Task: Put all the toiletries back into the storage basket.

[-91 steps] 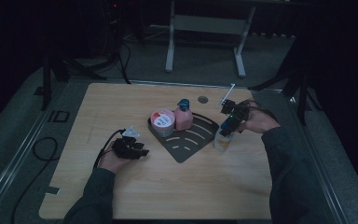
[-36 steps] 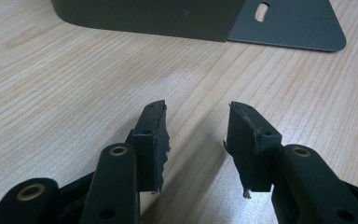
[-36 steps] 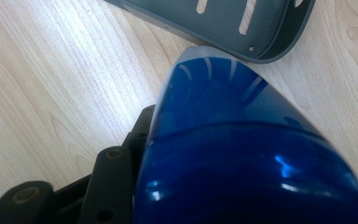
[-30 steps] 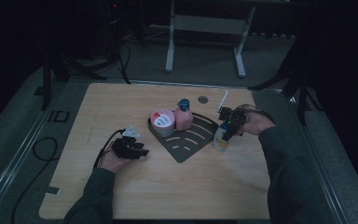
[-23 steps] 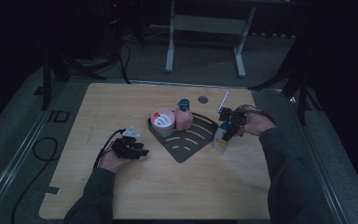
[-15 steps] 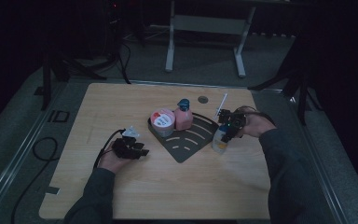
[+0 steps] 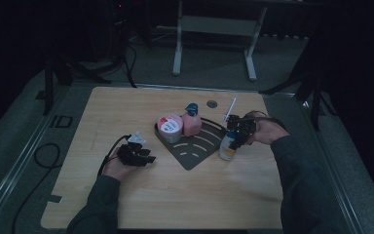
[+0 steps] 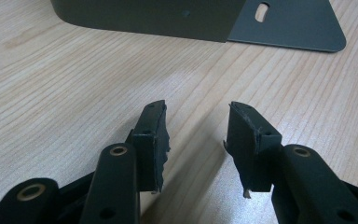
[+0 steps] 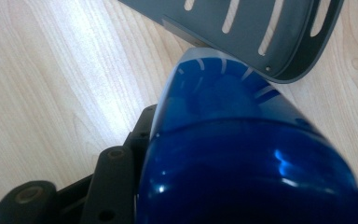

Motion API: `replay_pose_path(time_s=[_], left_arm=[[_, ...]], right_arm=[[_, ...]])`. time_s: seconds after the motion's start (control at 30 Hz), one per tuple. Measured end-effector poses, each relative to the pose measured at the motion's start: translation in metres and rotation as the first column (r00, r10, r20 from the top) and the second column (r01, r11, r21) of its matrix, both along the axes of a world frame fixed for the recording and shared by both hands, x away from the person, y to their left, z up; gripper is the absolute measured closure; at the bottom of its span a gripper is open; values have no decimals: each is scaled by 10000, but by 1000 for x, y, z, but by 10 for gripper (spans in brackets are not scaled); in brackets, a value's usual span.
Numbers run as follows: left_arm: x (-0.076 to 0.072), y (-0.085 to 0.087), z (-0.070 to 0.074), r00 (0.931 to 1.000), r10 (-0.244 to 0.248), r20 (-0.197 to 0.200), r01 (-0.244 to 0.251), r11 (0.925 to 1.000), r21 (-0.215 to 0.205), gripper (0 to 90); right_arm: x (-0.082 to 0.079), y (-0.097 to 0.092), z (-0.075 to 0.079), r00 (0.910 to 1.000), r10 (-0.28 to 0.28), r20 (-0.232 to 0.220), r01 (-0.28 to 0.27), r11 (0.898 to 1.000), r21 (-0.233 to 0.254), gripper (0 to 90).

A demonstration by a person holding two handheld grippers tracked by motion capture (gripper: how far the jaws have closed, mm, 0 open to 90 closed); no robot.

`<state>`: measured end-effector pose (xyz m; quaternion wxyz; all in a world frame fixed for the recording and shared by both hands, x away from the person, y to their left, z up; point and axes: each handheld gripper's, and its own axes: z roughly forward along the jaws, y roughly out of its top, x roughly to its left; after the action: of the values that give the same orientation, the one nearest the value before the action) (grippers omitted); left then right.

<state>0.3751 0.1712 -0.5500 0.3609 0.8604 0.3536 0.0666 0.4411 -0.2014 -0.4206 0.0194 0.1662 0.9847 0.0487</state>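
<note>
Two grippers, 1 dark slotted tray, 3 containers on a light wood table (image 7: 126, 204).

Item 1, L side: left gripper (image 7: 135, 155), in person's hand, low over bare wood, near tray's L corner but apart from it. Left gripper view: jaws apart, nothing btwn them, wood grain underneath; tray wall ahead.

Item 2, centre: grey fan-shaped tray (image 7: 195, 158) w/ curved slots, raised rim at back. On it: round tub (image 7: 170, 126), red/white lid, touching or just beside a pink pump bottle (image 7: 191, 121) w/ teal top, upright.

Item 3, R of tray: small bottle (image 7: 228, 146), blue cap, white body, yellowish base, upright on table just beside tray's R edge. Right gripper (image 7: 237, 137) clamped on it from above. Right gripper view: blue cap (image 9: 242, 154) fills space btwn jaws, tray rim (image 9: 307, 65) beyond.

Item 4, far side: white pen-like stick (image 7: 230, 109); small round disc (image 7: 212, 104) in tabletop.
</note>
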Motion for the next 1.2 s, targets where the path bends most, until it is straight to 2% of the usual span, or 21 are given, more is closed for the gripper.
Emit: replay_pose_path(time_s=[0.17,0.53,0.9,1.2], left_arm=[[0,0,0,10000,-20,7,20,10000,22,573],[0,0,0,10000,-20,-2,20,10000,20,573],[0,0,0,10000,-35,-2,35,10000,51,573],[1,-1,0,10000,-42,0,42,10000,38,573]], right_arm=[[-3,3,2,10000,79,-39,-79,9999,111,545],[-15,18,6,9979,645,68,-647,9975,276,545],[-21,26,8,9967,785,194,-791,9963,322,546],[-23,32,10,9966,811,153,-818,9948,599,546]])
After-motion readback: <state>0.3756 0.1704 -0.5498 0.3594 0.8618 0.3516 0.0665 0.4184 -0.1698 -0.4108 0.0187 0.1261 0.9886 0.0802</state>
